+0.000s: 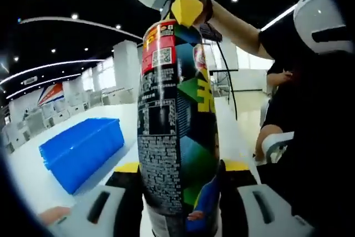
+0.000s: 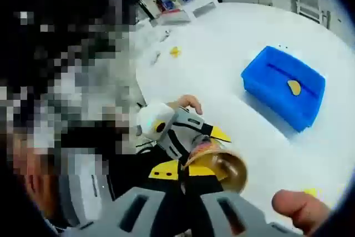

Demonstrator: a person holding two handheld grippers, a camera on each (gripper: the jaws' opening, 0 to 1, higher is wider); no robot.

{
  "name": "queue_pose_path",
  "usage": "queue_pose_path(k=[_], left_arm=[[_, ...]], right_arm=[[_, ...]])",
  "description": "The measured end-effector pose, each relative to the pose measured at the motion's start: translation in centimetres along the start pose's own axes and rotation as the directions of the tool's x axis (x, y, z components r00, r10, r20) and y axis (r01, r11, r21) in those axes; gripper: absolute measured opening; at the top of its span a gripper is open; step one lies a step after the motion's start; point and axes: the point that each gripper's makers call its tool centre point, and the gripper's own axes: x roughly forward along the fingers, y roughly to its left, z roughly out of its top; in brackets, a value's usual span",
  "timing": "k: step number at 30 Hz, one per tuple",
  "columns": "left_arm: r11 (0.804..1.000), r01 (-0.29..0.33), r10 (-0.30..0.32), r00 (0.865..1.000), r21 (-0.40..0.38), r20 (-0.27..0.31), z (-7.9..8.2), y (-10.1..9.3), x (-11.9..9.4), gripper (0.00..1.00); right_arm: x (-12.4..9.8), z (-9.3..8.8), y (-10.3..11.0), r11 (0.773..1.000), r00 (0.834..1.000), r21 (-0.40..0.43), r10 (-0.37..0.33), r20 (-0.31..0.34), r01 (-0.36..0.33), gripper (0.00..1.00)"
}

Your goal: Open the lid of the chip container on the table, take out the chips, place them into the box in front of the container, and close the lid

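Note:
The tall chip can (image 1: 177,126), black with coloured print and a red band, stands upright between my left gripper's (image 1: 180,167) yellow-tipped jaws, which are shut on its lower body. My right gripper (image 1: 186,8) hovers at the can's top, its jaws close together. From the right gripper view I look down on the can's open, gold-lined mouth (image 2: 224,169), with my right gripper (image 2: 183,171) just beside the rim and the left gripper (image 2: 208,147) clamped on the can. The blue box (image 2: 283,87) sits further out on the table with one yellow chip (image 2: 294,87) inside.
The white table (image 2: 222,65) carries a loose yellow piece (image 2: 175,51) far off. The blue box (image 1: 83,151) lies left of the can. A person in black (image 1: 310,137) stands close on the right, and a fingertip (image 2: 299,209) shows by my right gripper.

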Motion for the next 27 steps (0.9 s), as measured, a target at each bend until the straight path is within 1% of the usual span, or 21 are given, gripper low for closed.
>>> queue_pose_path(k=[1,2,5,6,7,9,12,15,16,17,18,20,22,27], left_arm=[[1.000,0.005,-0.005,1.000,-0.012,0.019,0.1,0.0,0.0,0.54],[1.000,0.020,-0.019,0.999,-0.023,0.042,0.0,-0.2,0.0,0.54],[0.999,0.018,-0.016,0.998,-0.026,0.068,-0.2,0.0,0.1,0.54],[1.000,0.012,-0.010,0.997,-0.025,0.079,-0.2,0.2,0.1,0.54],[0.999,0.014,-0.011,0.997,-0.031,0.082,-0.2,0.3,0.2,0.54],[0.999,0.017,-0.014,0.996,-0.037,0.094,-0.3,0.5,0.3,0.54],[0.999,0.013,-0.008,0.995,-0.039,0.104,-0.4,0.7,0.7,0.54],[0.999,0.012,-0.008,0.993,-0.031,0.116,-0.6,0.9,1.1,0.54],[0.999,0.021,-0.017,0.991,-0.034,0.130,-0.6,1.0,1.3,0.54],[0.998,0.031,-0.023,0.989,-0.050,0.143,-0.4,1.1,1.3,0.54],[0.999,0.028,-0.020,0.988,-0.046,0.153,-0.4,1.2,1.3,0.54],[0.998,0.035,-0.024,0.984,-0.056,0.176,-0.3,1.4,1.3,0.54],[0.998,0.037,-0.026,0.982,-0.058,0.186,-0.2,1.4,1.3,0.54],[0.998,0.038,-0.028,0.983,-0.053,0.183,-0.2,1.3,1.4,0.54]], right_arm=[[-0.1,0.8,0.2,1.000,1.000,-0.015,-0.022,-0.022,0.022,0.01],[0.2,1.3,0.5,0.999,0.997,-0.015,-0.046,-0.063,0.045,0.01],[0.9,2.3,0.9,0.994,0.987,-0.057,-0.105,-0.121,0.098,0.02],[1.6,1.8,1.3,0.991,0.983,-0.072,-0.125,-0.135,0.116,0.02],[1.9,2.0,1.4,0.991,0.981,-0.057,-0.130,-0.146,0.123,0.02],[2.6,1.9,1.7,0.987,0.972,-0.068,-0.158,-0.175,0.148,0.02],[3.5,1.8,1.9,0.976,0.956,-0.105,-0.207,-0.207,0.189,0.03],[4.0,1.8,1.8,0.969,0.949,-0.126,-0.235,-0.209,0.212,0.03],[4.0,2.0,1.5,0.959,0.941,-0.153,-0.267,-0.205,0.239,0.03],[3.9,2.0,1.4,0.957,0.938,-0.155,-0.275,-0.210,0.246,0.03],[4.0,2.0,1.3,0.955,0.933,-0.142,-0.287,-0.215,0.261,0.03],[4.0,2.3,1.1,0.953,0.930,-0.137,-0.294,-0.219,0.269,0.03],[4.0,2.2,1.1,0.951,0.928,-0.141,-0.301,-0.219,0.275,0.03],[3.8,1.8,0.8,0.954,0.928,-0.126,-0.296,-0.227,0.273,0.03]])
